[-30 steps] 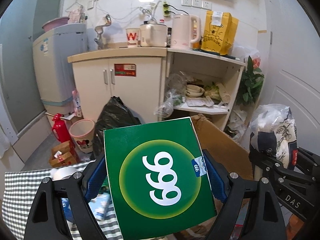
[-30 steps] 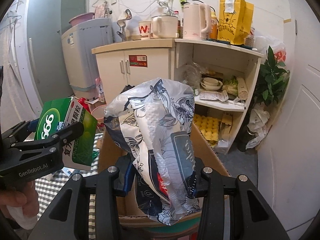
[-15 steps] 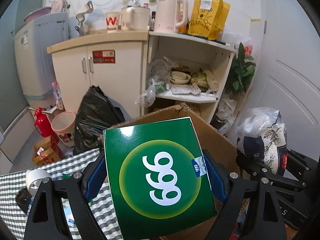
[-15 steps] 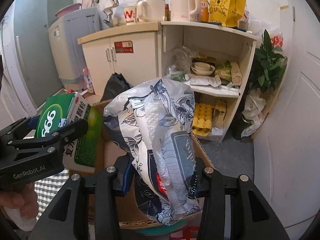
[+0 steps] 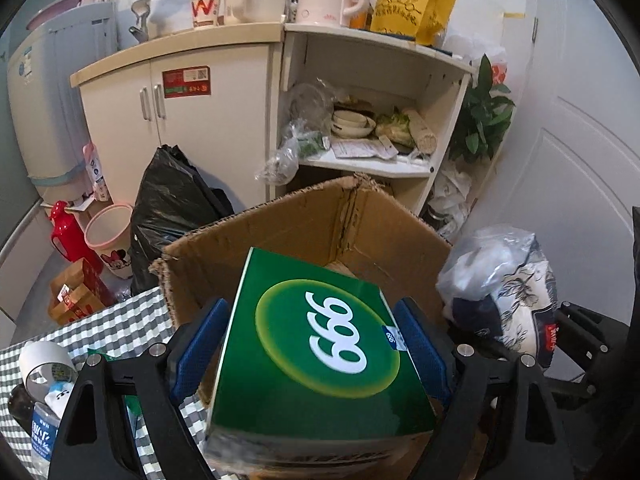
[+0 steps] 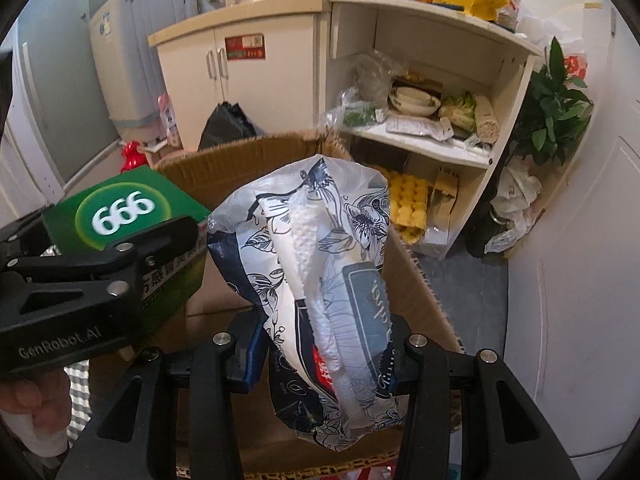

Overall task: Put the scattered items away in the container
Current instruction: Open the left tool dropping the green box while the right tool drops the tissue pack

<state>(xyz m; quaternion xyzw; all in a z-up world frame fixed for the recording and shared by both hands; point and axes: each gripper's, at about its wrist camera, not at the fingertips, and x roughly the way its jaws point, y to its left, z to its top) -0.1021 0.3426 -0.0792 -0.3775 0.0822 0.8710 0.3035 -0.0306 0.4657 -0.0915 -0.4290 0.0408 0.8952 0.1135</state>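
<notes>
My left tongs (image 5: 316,340) are clamped on the green "999" medicine box (image 5: 320,344), tilted over the open cardboard box (image 5: 304,224). My right tongs (image 6: 332,344) grip the floral-printed tissue pack (image 6: 320,272), upright above the same cardboard box (image 6: 240,160). On the checked tabletop (image 5: 120,328) I see a water bottle (image 5: 42,436) and a tape roll (image 5: 44,360).
</notes>
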